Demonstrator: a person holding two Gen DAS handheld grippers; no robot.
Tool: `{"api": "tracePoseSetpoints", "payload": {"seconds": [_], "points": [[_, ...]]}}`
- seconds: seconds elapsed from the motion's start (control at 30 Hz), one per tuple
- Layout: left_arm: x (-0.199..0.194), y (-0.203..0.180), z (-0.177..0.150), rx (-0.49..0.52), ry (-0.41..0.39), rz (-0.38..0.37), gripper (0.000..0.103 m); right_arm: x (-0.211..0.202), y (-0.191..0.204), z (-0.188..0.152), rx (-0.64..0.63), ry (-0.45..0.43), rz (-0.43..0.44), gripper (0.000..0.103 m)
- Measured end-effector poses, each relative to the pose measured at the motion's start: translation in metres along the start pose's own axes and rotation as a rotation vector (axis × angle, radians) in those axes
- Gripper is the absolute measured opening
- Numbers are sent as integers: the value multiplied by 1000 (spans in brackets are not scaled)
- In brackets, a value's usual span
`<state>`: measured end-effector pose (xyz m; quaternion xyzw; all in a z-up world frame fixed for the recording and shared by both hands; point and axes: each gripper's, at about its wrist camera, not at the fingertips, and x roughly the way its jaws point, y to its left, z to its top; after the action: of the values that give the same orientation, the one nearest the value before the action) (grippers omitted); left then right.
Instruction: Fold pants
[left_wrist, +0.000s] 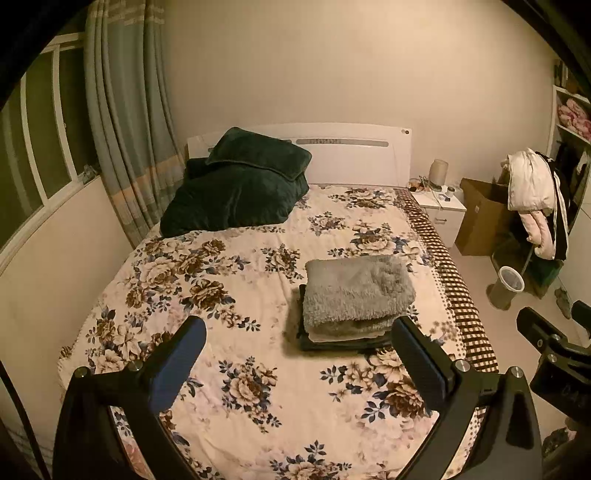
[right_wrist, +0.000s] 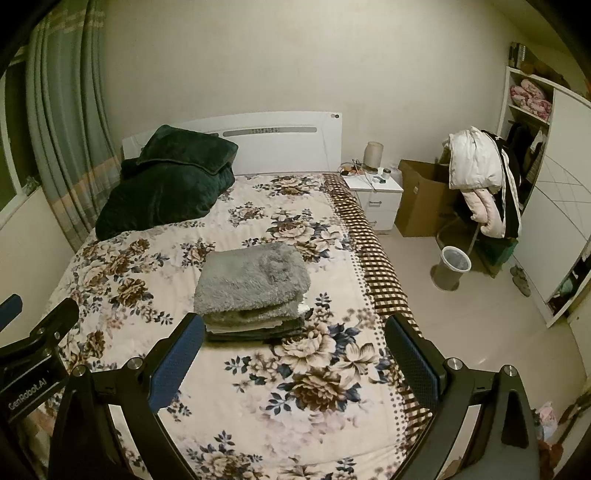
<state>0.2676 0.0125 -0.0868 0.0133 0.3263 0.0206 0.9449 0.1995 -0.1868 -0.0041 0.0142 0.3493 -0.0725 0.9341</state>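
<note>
A stack of folded garments lies on the floral bedspread (left_wrist: 236, 280), topped by grey fluffy folded pants (left_wrist: 356, 290); the stack also shows in the right wrist view (right_wrist: 251, 282). Darker folded pieces lie under it. My left gripper (left_wrist: 299, 332) is open and empty, raised above the bed in front of the stack. My right gripper (right_wrist: 293, 330) is open and empty, also in front of the stack, to the right of the left one. The right gripper's body shows at the left view's right edge (left_wrist: 554, 347); the left gripper's body shows at the right view's left edge (right_wrist: 33, 343).
A dark green blanket and pillow (left_wrist: 236, 188) lie at the bed's head by the white headboard (left_wrist: 351, 155). A nightstand (right_wrist: 376, 192), cardboard box (right_wrist: 424, 195), clothes-draped chair (right_wrist: 484, 184) and waste bin (right_wrist: 452, 267) stand right of the bed. Curtain and window are left.
</note>
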Motion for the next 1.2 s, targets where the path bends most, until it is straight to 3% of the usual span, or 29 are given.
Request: {"api": "tracePoseSetpoints", "payload": {"seconds": [1.2], "points": [[-18, -4, 2, -6, -24, 8, 103, 0, 6, 0, -2, -6, 7, 102]]}}
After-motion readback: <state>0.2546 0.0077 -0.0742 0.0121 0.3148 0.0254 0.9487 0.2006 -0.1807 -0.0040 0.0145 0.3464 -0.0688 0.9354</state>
